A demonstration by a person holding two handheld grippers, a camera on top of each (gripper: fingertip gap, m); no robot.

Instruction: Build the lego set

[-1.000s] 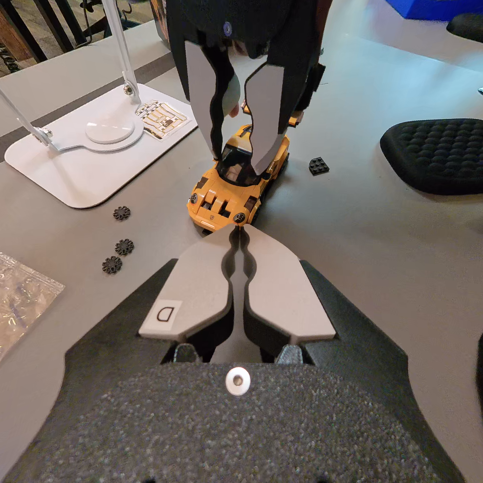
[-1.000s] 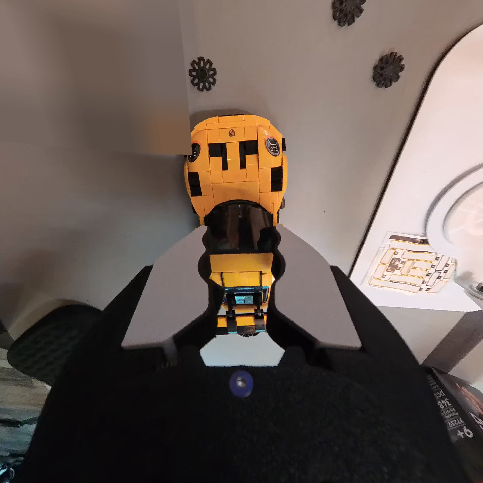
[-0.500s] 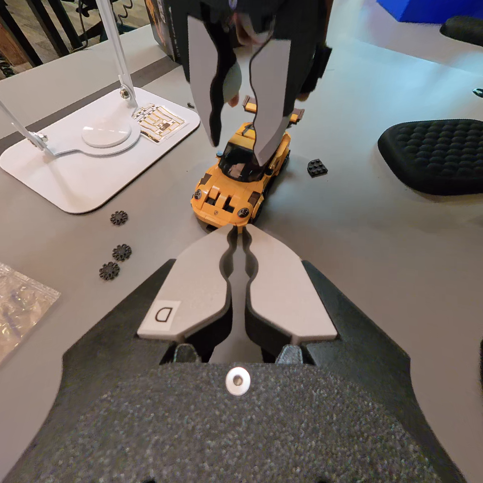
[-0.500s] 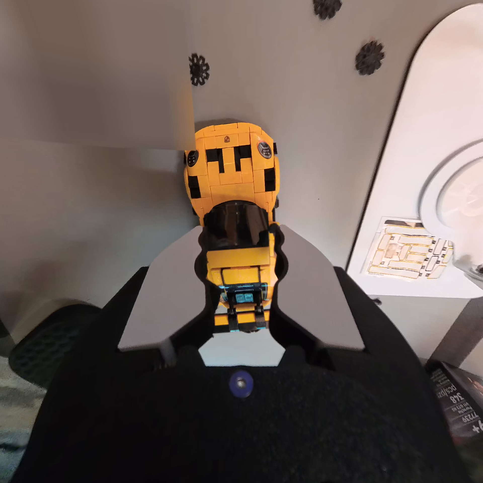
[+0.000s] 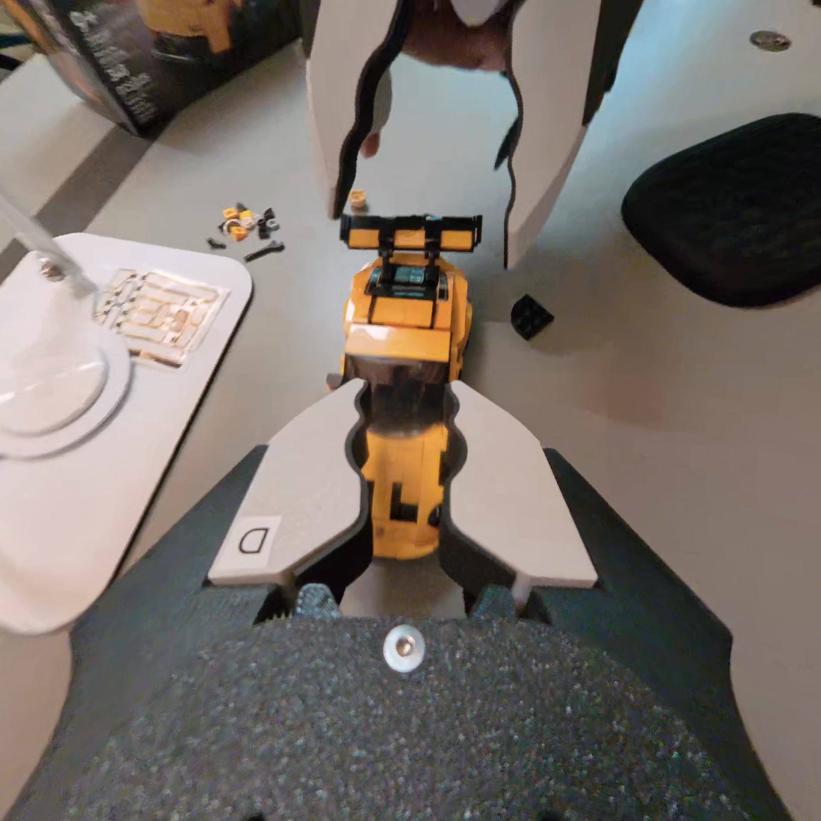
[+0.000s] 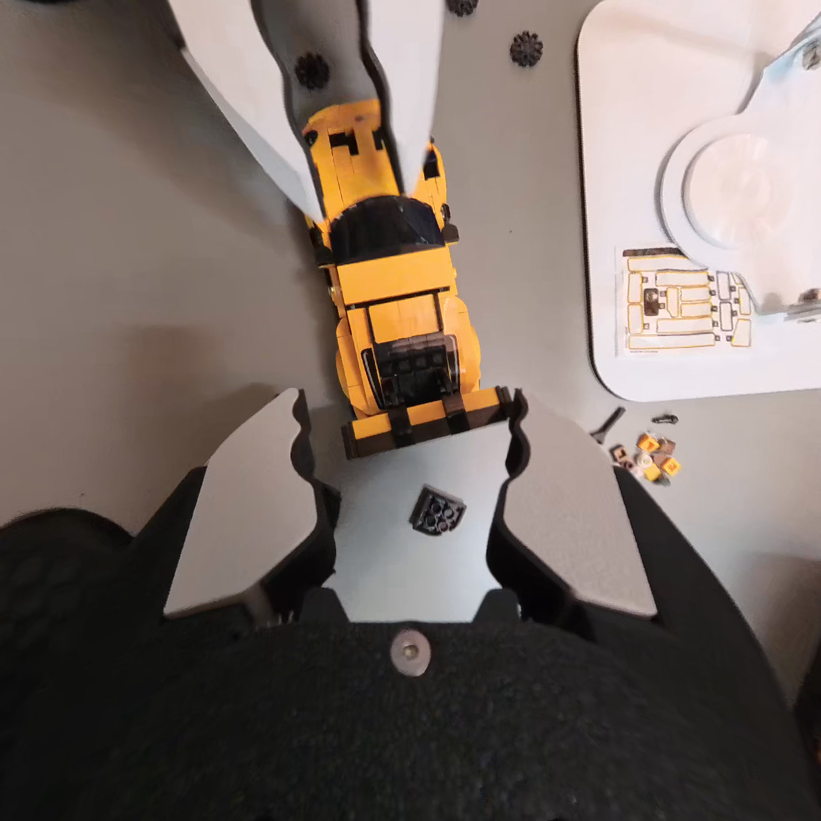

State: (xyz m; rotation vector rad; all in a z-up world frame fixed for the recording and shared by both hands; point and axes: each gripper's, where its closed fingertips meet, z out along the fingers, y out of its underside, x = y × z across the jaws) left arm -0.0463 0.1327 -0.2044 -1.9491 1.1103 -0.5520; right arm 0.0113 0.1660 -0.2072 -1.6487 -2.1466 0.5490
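Left wrist view: my left gripper [image 5: 405, 391] clasps the car's [image 5: 406, 311] nose, right gripper [image 6: 406, 415] wide; next, fetch the black brick [image 5: 531, 316] at two o'clock.

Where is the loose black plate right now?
In the right wrist view the black plate lies on the table between the open right gripper's fingers, just behind the car's spoiler.

Left gripper [image 5: 405, 391] hides the car's [image 5: 406, 311] nose, seemingly clamped.

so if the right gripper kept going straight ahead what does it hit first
Probably the car's rear wing, which lies just ahead between the right gripper's open fingers. Depth is unclear, so it might pass above it.
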